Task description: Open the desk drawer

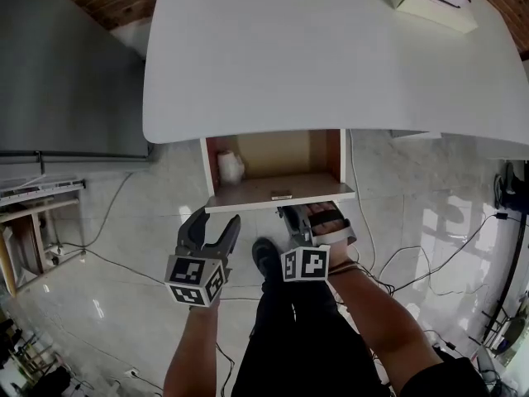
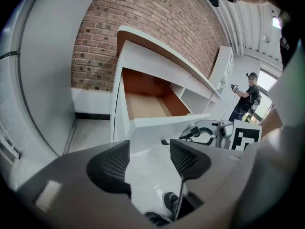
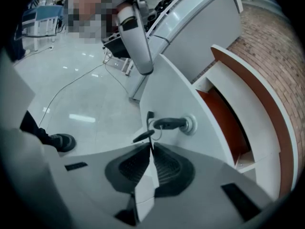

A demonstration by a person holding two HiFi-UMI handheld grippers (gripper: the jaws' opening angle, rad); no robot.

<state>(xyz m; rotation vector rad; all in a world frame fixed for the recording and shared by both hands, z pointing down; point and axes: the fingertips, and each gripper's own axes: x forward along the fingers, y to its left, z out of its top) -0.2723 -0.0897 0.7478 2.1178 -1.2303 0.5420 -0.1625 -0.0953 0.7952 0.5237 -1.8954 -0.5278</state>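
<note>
White drawer [image 1: 248,201] open | left tool [image 2: 150,157] spread, empty | right tool [image 3: 151,146] clenched by key [image 3: 169,123]

Desk drawer [image 1: 277,197] is open and sticks well out from under the white desk top [image 1: 314,48] toward me. It has a white front and sides and is brown inside. A key [image 3: 169,123] sits in the front panel's lock [image 3: 193,124], with a ring and dark tag hanging off it (can't tell if turned). A small white object [image 1: 231,167] lies inside against the left wall.

The desk [image 1: 314,56] is white; its drawer [image 1: 248,202] white-fronted, brown inside. Brick wall [image 2: 157,23] red-brown; floor [image 1: 124,222] pale grey.
</note>
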